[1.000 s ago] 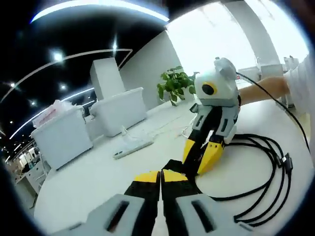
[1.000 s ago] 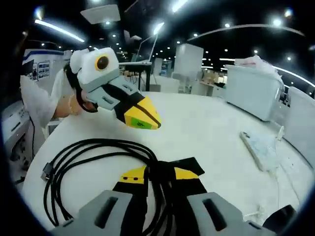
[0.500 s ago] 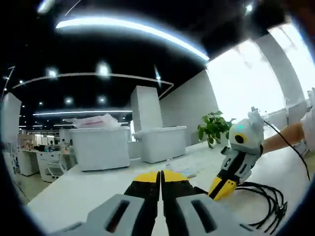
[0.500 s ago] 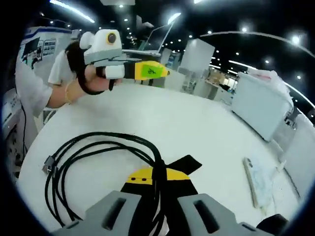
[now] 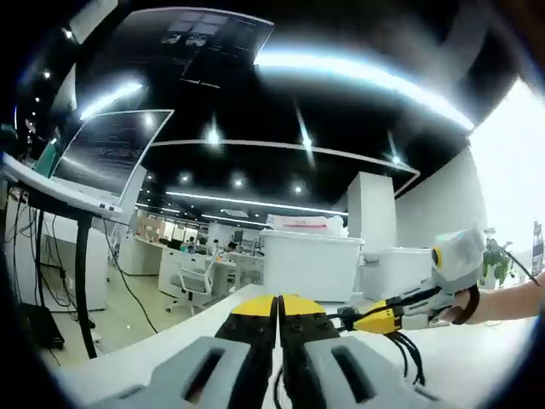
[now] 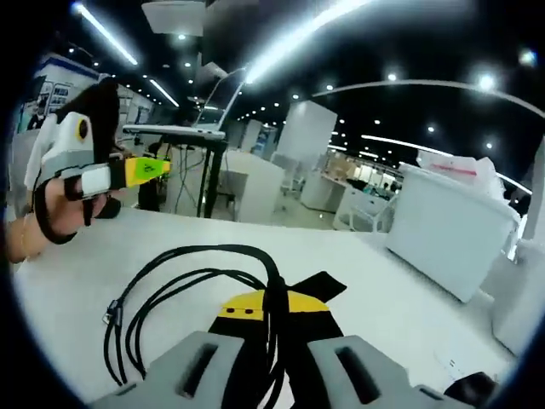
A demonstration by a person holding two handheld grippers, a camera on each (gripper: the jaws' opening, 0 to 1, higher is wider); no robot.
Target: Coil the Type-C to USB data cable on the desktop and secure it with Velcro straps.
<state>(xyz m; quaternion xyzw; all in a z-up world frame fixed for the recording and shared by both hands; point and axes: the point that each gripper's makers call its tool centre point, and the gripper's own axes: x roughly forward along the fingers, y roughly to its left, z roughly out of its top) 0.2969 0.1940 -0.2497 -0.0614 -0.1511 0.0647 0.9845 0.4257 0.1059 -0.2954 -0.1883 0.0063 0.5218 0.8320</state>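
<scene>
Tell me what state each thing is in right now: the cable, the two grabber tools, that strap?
Black cable: coiled in loops, bundle pinched between the right gripper's jaws.
Right gripper: shut on the cable.
Left gripper: jaws together, holding nothing.
Black strap: at the right gripper's tip beside the cable; whether it is fastened cannot be told.

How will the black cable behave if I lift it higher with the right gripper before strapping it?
Likely floppy: the cable hangs in loose, uneven loops from the right gripper, which is shut on the bundle. It looks thin and light, so loops may sag and spread. The free plug end could swing or slide out.
</scene>
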